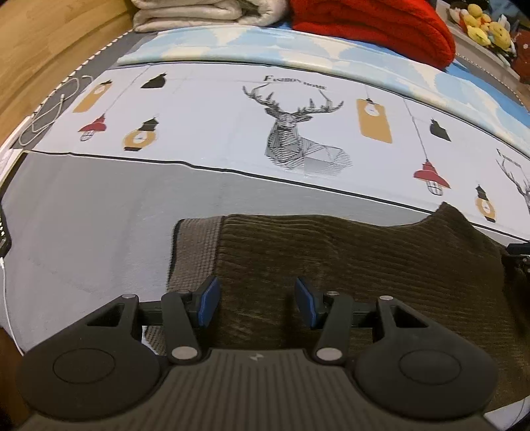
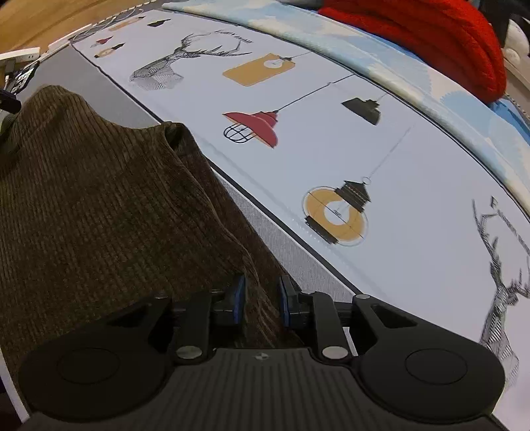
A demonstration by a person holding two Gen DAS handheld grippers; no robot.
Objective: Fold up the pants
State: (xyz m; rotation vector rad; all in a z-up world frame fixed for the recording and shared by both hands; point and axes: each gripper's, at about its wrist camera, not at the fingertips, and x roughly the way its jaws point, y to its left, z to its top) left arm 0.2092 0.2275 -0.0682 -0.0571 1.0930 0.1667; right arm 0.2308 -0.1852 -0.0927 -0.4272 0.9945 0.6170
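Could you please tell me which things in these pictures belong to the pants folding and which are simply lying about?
Belongs to the job:
- brown corduroy pants
- left hand-held gripper
- right hand-held gripper

Lying about:
- red blanket
- folded white quilt
- white cable
- yellow plush toys
- deer-print sheet

A pale printed sheet (image 1: pixel 215 112) with a deer head (image 1: pixel 294 132) and hanging lamps covers the bed. Beyond the deer lie a red blanket (image 1: pixel 371 26) and a folded cream quilt (image 1: pixel 198 13). Left of the deer, a white cable (image 1: pixel 49 109) coils by the wooden floor (image 1: pixel 39 39).
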